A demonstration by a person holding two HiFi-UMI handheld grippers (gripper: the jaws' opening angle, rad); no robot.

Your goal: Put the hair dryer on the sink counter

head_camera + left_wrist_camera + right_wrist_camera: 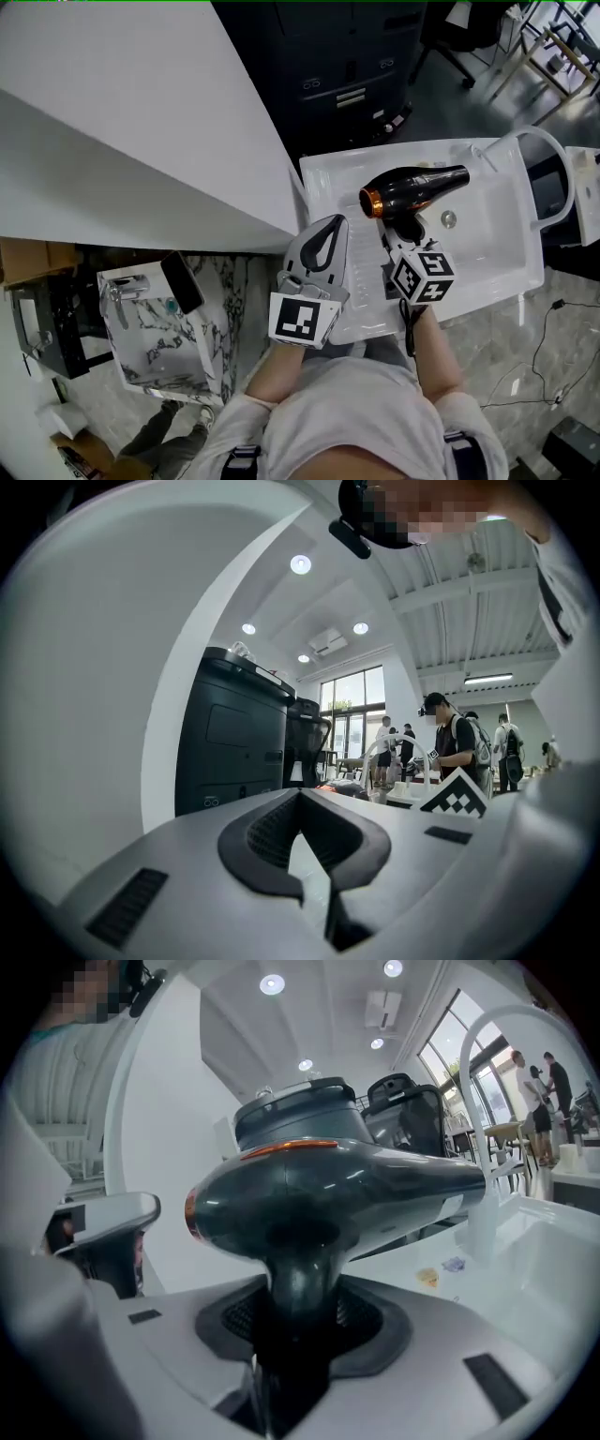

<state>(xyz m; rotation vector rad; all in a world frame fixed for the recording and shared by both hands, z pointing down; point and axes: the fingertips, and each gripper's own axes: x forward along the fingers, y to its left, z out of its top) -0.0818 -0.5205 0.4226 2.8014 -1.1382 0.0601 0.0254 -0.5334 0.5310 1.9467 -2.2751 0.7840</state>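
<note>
A black hair dryer with an orange ring at its rear hangs over the left part of the white sink, its nozzle pointing right. My right gripper is shut on its handle from below. In the right gripper view the dryer fills the middle, and its handle drops between the jaws of the right gripper. My left gripper hovers at the sink's left edge, shut and empty. In its own view the left gripper points level into the room.
A curved white faucet rises at the sink's right end, and a drain sits in the basin. A white slanted panel lies to the left, and a dark cabinet stands behind. A marble-patterned unit stands lower left. People stand far off.
</note>
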